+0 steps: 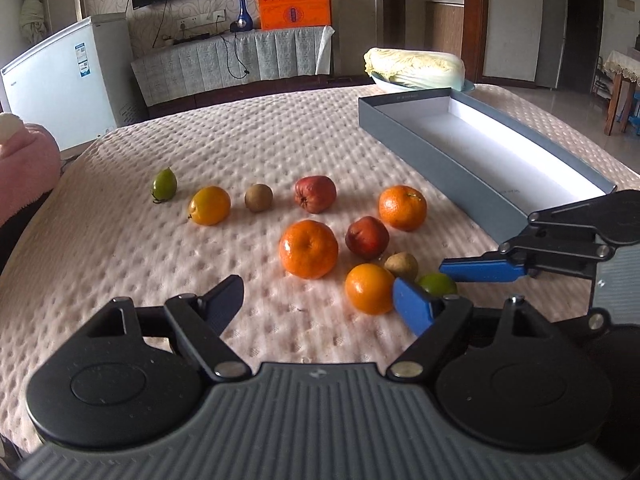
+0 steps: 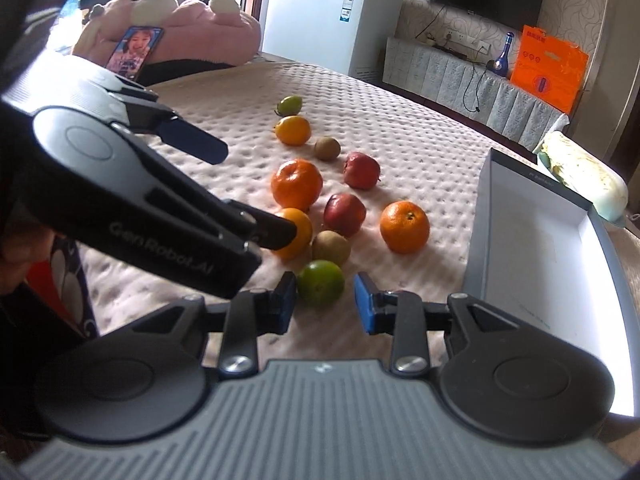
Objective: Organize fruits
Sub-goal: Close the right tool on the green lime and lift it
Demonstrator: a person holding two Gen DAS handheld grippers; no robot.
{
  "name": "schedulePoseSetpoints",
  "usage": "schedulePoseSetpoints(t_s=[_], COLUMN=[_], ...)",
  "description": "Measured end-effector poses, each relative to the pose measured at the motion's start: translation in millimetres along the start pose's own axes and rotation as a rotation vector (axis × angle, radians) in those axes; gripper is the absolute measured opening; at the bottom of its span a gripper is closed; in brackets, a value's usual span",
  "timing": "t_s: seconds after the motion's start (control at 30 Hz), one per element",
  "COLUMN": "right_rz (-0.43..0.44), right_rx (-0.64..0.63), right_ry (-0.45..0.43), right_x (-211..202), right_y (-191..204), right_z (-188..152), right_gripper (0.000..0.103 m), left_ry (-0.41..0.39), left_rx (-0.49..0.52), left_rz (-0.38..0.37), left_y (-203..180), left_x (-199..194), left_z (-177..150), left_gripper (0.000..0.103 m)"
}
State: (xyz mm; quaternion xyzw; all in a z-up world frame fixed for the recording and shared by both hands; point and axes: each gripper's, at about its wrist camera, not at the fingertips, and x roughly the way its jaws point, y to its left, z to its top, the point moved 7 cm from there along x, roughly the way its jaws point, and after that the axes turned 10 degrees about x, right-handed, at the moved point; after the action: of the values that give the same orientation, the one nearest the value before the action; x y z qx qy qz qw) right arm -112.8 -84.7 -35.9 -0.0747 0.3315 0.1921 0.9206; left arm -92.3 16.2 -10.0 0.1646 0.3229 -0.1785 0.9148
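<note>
Several fruits lie on the padded table: a large orange (image 1: 308, 249), a smaller orange (image 1: 369, 289), a third orange (image 1: 402, 207), two red fruits (image 1: 367, 238) (image 1: 315, 194), two brown kiwis (image 1: 401, 266) (image 1: 258, 197), a yellow-orange fruit (image 1: 209, 205) and a green fruit (image 1: 164, 184). A green lime (image 2: 321, 283) lies just ahead of my open right gripper (image 2: 325, 305), between its fingertips. My left gripper (image 1: 316, 296) is open and empty; its right finger touches the smaller orange (image 2: 298, 232). A grey open box (image 1: 480, 148) with a white inside stands at the right.
A napa cabbage in a bowl (image 1: 416, 68) sits beyond the box. A pink plush toy (image 2: 180, 24) and a phone (image 2: 134, 50) lie at the table's far left. A white fridge (image 1: 60, 84) and a covered cabinet (image 1: 236, 60) stand behind the table.
</note>
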Motion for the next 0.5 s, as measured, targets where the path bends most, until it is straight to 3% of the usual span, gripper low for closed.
schedulePoseSetpoints(t_s=[0.07, 0.2, 0.33, 0.5], right_rz=[0.007, 0.021, 0.004, -0.007], right_rx=[0.005, 0.022, 0.015, -0.004], right_ry=[0.005, 0.032, 0.035, 0.045], right_x=[1.2, -3.2, -12.5, -19.8], right_y=[0.1, -2.2, -9.8, -14.1], right_z=[0.7, 0.5, -3.0, -7.3], right_gripper=[0.028, 0.028, 0.028, 0.028], left_ry=[0.005, -0.004, 0.012, 0.025], left_rx=[-0.008, -0.004, 0.004, 0.002], left_rz=[-0.011, -0.025, -0.036, -0.038], left_y=[0.7, -3.3, -10.4, -15.4], left_x=[1.1, 0.2, 4.3, 10.8], left_z=[-0.6, 1.1, 0.3, -0.5], left_gripper=[0.086, 0.085, 0.076, 0.073])
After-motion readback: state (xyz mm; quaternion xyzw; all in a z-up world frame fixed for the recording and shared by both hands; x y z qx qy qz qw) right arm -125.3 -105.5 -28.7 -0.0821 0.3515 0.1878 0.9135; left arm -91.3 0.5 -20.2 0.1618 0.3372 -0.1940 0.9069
